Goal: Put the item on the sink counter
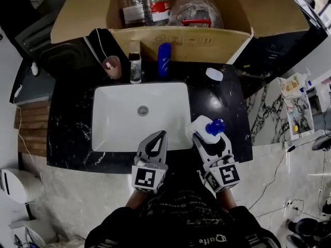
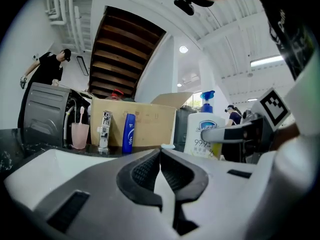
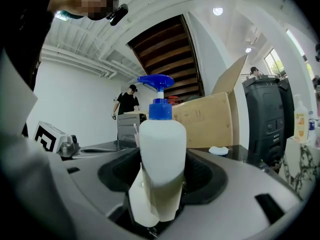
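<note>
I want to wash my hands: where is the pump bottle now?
Head view, lower right: the pump bottle is held upright in the right claw, beside the sink's right front corner.

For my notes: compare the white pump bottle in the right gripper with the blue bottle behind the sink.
The white pump bottle is white with a blue pump head; the blue bottle is blue, with no pump. The white pump bottle is clamped in the right gripper; the blue bottle stands free by the faucet. Both are upright.
</note>
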A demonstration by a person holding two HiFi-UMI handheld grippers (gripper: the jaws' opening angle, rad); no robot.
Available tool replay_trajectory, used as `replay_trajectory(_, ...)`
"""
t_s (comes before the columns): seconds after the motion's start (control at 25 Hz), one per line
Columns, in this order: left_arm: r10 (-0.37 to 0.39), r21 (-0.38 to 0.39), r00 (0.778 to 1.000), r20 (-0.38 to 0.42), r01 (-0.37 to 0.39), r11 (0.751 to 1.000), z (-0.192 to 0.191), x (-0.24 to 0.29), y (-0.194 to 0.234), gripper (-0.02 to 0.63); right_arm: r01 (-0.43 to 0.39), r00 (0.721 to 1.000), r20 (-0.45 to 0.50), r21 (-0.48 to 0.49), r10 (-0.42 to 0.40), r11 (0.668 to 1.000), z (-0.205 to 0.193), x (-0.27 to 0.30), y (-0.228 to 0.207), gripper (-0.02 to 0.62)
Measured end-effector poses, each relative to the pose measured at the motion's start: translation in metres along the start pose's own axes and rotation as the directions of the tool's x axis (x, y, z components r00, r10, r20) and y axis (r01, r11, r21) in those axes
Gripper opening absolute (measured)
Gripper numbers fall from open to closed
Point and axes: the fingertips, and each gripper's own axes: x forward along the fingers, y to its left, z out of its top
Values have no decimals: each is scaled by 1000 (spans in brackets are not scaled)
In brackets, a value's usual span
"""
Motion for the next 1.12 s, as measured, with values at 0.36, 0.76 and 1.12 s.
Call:
replay_trajectory(0.36,69,-48,998,-10,-69,996,-1,12,19,8,-20,1000,1,-27,21,999,20,28,-23,258)
replay_trajectory(0.76,144,-62,990,-10,-144,988,9,34,22,8,-68,996,58,-87,74,994,53,58,-61,258)
replay_trajectory(1.12,205,-55,978,-26,-206,977,12,35,32,8,-89,992,77,-107,98,990,80,103,-87,258)
